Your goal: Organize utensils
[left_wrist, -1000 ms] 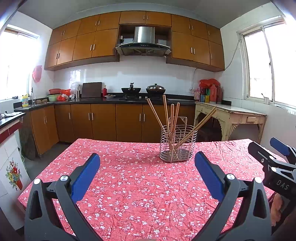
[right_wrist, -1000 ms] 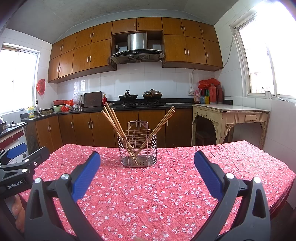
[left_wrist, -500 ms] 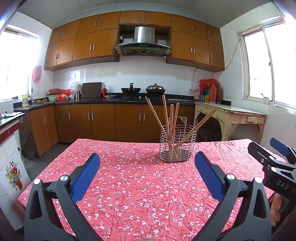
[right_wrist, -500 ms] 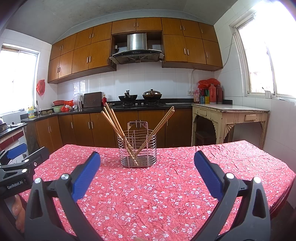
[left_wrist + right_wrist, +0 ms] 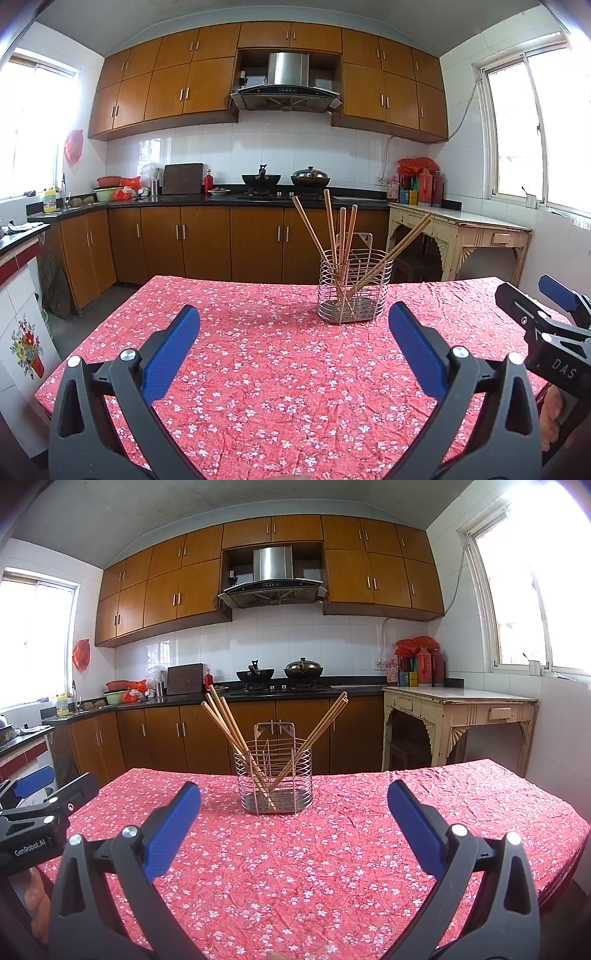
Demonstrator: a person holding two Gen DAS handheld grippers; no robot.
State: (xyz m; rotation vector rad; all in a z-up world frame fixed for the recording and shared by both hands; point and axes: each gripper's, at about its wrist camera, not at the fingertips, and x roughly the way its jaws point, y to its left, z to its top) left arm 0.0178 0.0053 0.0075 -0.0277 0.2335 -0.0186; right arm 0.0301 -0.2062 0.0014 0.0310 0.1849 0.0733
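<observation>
The wire basket (image 5: pixel 352 286) stands on the counter (image 5: pixel 258 354), which has a red cloth with little flowers. All the chopsticks (image 5: pixel 341 251) stand inside the basket and lean out to both sides. No chopsticks lie on the cloth near the basket.

The left gripper (image 5: pixel 293 345) is on the near side of the basket, well apart from it. Its fingers (image 5: pixel 170 350) are wide and hold nothing. The right gripper (image 5: pixel 293 825) is also on the near side of the basket, with its fingers (image 5: pixel 415 827) wide and holding nothing.

The tidying looks done, or close to it. If more is needed, the next move is to reach to the basket and pinch one thin stick gently
</observation>
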